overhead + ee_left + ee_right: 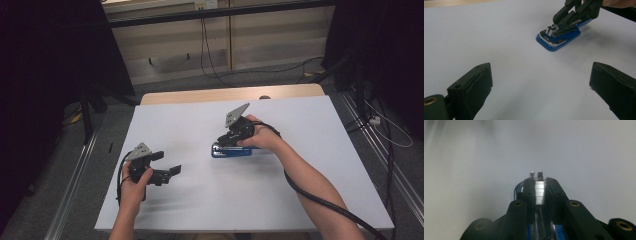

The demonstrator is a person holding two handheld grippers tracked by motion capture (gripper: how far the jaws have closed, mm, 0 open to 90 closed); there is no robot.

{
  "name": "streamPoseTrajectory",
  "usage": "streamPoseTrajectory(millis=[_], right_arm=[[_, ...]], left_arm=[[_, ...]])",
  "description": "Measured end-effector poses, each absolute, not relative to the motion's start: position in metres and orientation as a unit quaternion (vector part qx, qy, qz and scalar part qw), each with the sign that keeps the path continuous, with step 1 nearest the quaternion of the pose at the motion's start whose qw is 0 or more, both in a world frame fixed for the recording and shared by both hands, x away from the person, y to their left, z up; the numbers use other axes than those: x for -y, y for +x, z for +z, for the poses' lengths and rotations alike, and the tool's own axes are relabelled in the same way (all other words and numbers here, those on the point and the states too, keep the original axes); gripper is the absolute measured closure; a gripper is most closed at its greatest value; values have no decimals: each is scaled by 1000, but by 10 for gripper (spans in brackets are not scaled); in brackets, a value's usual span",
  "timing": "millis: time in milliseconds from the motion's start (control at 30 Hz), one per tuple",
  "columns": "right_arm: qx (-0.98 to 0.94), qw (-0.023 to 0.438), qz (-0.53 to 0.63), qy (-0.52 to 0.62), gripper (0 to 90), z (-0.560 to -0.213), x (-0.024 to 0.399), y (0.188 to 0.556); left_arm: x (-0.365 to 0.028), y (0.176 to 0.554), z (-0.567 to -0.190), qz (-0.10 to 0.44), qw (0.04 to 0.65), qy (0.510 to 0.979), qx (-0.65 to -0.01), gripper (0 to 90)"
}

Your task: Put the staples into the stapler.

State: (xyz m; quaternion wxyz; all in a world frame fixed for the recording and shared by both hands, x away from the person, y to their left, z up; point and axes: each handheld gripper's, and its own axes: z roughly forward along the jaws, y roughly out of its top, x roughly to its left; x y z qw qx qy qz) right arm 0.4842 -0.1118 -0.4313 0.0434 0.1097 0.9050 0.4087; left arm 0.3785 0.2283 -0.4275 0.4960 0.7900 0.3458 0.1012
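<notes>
blue plastic stapler with a chrome metal top is pinned flat near the middle of the white table by the right gripper, jaws clamped on its metal arm. the left gripper is held well apart, jaws wide and empty, judged to be kept ready.

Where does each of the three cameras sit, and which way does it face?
High view: above the person's side, facing forward and down on the table; both forearms, left tool and right tool show.
Left gripper view: on the left tool, facing across the table; its open jaws frame the stapler and the right tool.
Right gripper view: on the right tool, facing along the jaws shut on the stapler.
All three share the stapler.
</notes>
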Motion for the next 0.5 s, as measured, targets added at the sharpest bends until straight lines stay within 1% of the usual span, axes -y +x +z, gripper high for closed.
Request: streamPoseTrajectory(millis=[500], right_arm=[[-905,40,411,103,791,-434,111,485]], left_arm=[[-227,380,-429,101,488,795,-345,47]])
